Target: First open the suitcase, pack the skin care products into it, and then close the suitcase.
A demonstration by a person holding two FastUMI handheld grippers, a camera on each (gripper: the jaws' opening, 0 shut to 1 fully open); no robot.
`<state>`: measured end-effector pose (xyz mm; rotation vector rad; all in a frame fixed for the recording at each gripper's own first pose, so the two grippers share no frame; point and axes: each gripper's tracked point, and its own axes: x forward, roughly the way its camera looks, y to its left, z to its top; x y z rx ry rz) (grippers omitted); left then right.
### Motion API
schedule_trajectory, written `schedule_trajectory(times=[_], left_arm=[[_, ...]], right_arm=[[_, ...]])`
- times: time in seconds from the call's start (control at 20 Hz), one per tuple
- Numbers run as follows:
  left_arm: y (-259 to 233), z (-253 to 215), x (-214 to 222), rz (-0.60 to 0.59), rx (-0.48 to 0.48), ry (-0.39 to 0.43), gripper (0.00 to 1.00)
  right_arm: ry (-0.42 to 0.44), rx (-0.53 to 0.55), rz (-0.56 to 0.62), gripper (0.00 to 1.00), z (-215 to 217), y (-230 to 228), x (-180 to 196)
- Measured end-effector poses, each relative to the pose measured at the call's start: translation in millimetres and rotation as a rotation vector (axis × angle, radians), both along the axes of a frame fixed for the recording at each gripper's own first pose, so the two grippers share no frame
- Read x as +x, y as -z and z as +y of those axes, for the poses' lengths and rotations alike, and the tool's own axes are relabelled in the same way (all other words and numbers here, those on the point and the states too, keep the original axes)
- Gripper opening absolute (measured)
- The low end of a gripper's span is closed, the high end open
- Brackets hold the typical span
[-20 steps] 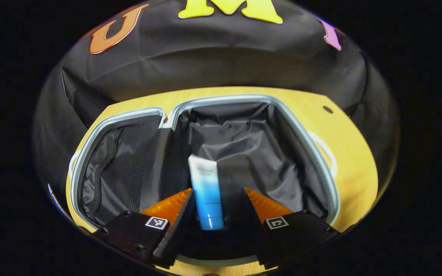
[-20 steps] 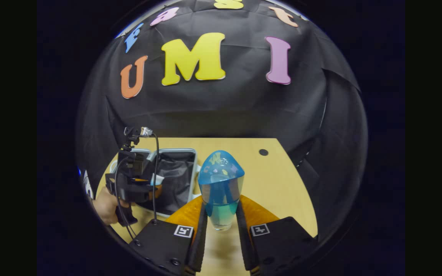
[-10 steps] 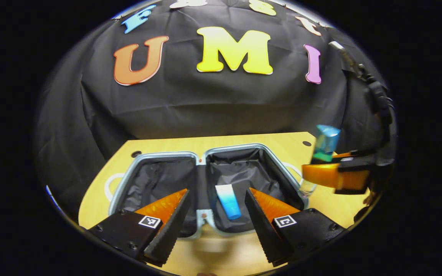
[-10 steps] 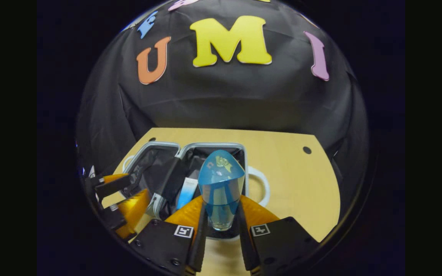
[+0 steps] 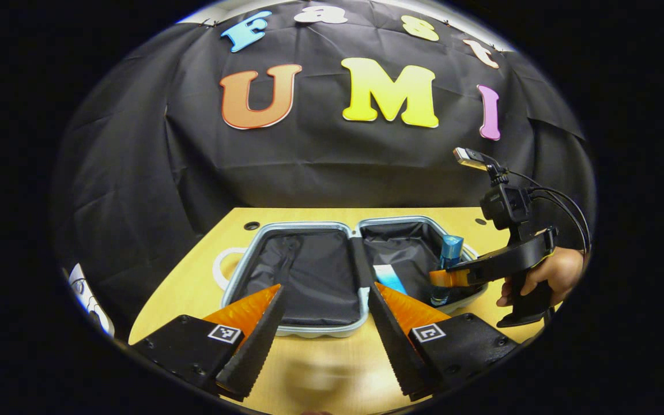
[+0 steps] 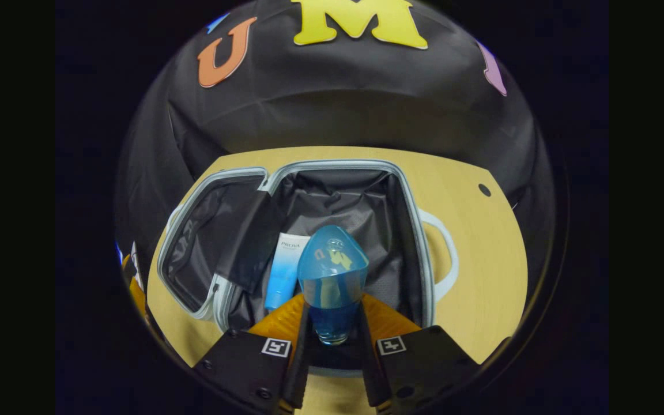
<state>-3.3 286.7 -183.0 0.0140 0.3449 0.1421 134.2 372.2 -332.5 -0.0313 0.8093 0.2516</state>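
The open suitcase (image 5: 314, 282) lies flat on the wooden table (image 5: 193, 288) at the centre of the left gripper view, a blue-and-white tube (image 6: 283, 271) resting in its right half. At centre-bottom of the right gripper view, the right gripper (image 6: 332, 337) clamps a blue bottle (image 6: 332, 282) upright over that half. The left gripper (image 5: 323, 340) hangs spread apart and empty at the bottom of its view.
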Motion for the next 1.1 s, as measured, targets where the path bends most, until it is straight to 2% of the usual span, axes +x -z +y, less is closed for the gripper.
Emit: schedule_trajectory(times=[0.15, 0.3, 0.55, 0.85, 0.9, 1.05, 1.1], left_arm=[[4.4, 30.0, 0.4, -0.003, -0.025, -0.059, 0.92], [8.2, 73.3, 5.5, -0.007, -0.051, -0.145, 0.94], [11.8, 154.7, 23.9, -0.038, -0.177, -0.288, 0.94], [36.4, 206.8, 40.0, -0.032, -0.299, -0.341, 0.98], [43.5, 211.3, 41.4, -0.028, -0.327, -0.352, 0.98], [60.9, 220.2, 43.1, -0.010, -0.395, -0.374, 0.98], [65.3, 221.0, 43.3, -0.003, -0.407, -0.379, 0.97]], right_arm=[[0.039, 0.008, 0.001, 0.37, 5.1, -0.1, 20.2], [0.071, -0.032, 0.041, 0.37, 4.6, 15.5, 35.4], [0.159, -0.043, 0.118, 0.37, -1.1, 35.6, 44.3], [0.152, -0.087, 0.135, 0.36, -0.7, 44.3, 43.4], [0.147, -0.094, 0.138, 0.40, 0.3, 43.1, 42.0], [0.151, -0.097, 0.139, 0.41, 1.4, 41.4, 43.7], [0.137, -0.056, 0.139, 0.55, 9.2, 38.4, 44.3]])
